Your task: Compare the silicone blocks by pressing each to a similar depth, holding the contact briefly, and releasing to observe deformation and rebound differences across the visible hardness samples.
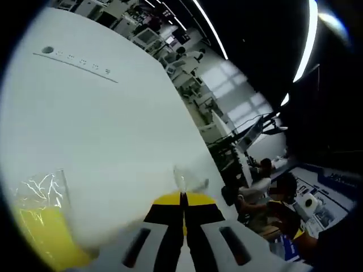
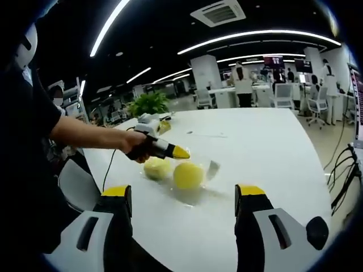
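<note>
Two round yellow silicone blocks lie side by side on the white table (image 2: 266,147), one to the left (image 2: 157,168) and one to the right (image 2: 188,174), both on crinkled clear wrap (image 2: 212,168). A hand holds my left gripper (image 2: 180,153) just above and behind them, its yellow-tipped jaws together. In the left gripper view those jaws (image 1: 182,199) are shut over the white table (image 1: 113,130), with a scrap of clear wrap (image 1: 190,181) just past the tips and a yellow block in clear wrap (image 1: 39,226) at the lower left. My right gripper (image 2: 182,192) is open, short of the blocks.
A potted plant (image 2: 148,105) and a small white device (image 2: 148,119) stand at the table's far left end. A person's arm (image 2: 85,135) reaches in from the left. Seated people (image 1: 266,192) are beyond the table edge. Office chairs and desks (image 2: 283,93) fill the background.
</note>
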Demonstrator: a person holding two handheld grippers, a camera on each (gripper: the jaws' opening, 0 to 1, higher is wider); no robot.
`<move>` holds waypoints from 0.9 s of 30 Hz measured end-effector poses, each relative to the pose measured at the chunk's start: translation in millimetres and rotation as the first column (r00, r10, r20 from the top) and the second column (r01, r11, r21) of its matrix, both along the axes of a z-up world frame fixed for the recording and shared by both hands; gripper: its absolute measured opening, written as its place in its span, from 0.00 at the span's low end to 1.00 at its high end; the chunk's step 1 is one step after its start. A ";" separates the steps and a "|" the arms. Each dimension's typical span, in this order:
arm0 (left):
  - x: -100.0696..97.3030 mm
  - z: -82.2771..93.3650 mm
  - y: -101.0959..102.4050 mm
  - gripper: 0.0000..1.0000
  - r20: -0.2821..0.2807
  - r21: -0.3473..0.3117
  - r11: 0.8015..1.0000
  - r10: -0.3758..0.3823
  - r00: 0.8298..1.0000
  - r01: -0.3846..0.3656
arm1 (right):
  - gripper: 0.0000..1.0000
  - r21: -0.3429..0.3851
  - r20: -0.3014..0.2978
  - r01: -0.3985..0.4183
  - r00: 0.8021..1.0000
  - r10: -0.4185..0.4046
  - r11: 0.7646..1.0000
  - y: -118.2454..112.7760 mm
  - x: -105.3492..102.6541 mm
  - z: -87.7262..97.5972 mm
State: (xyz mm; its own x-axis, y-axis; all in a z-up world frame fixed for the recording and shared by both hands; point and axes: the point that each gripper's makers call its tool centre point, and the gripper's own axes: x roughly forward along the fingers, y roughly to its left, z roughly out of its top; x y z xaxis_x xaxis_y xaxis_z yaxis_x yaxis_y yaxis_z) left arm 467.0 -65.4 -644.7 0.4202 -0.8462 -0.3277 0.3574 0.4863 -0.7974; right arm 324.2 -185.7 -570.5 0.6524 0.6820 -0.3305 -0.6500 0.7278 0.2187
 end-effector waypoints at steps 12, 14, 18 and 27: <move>-33.2 34.5 13.0 0.00 0.053 -0.090 0.996 0.005 0.999 0.000 | 0.67 -0.035 0.018 -0.071 0.997 0.071 0.997 17.3 -11.7 3.8; -35.4 40.4 17.5 0.00 0.070 -0.084 0.996 0.006 0.998 0.000 | 0.67 -0.037 0.038 -0.086 0.995 0.087 0.996 20.8 -12.6 9.8; -36.2 62.8 25.5 0.00 0.113 -0.102 0.995 0.018 0.993 -0.006 | 0.66 -0.030 0.055 -0.099 0.993 0.101 0.995 24.6 -10.8 16.5; -46.5 139.1 44.7 0.00 0.293 -0.117 0.993 0.028 0.956 0.007 | 0.66 -0.024 0.055 -0.159 0.986 0.161 0.987 43.9 -7.4 18.6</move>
